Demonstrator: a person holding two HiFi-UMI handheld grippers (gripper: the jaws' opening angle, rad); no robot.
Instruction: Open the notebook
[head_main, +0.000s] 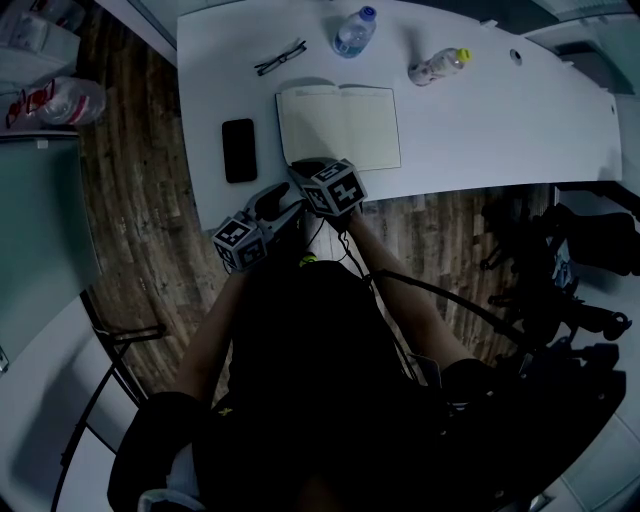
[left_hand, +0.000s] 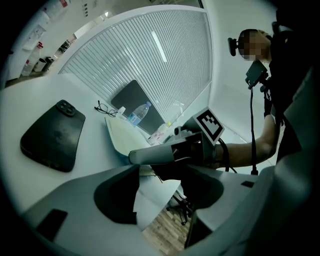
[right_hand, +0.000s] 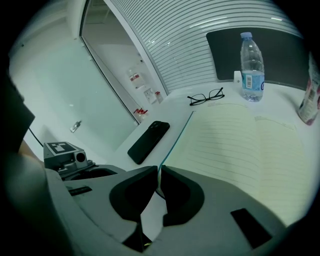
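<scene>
Gripping the open notebook (head_main: 340, 125) at its near corner, right claw (right_hand: 157, 174)

On one table (head_main: 500, 120) are counted one notebook (head_main: 340, 125), one phone (head_main: 239, 150), one pair of glasses (head_main: 280, 58) and two bottles, a water bottle (head_main: 354, 32) and a yellow-capped bottle (head_main: 437, 66), while two grippers are seen, the left gripper (head_main: 285, 203) and the right gripper (head_main: 306, 167).
</scene>
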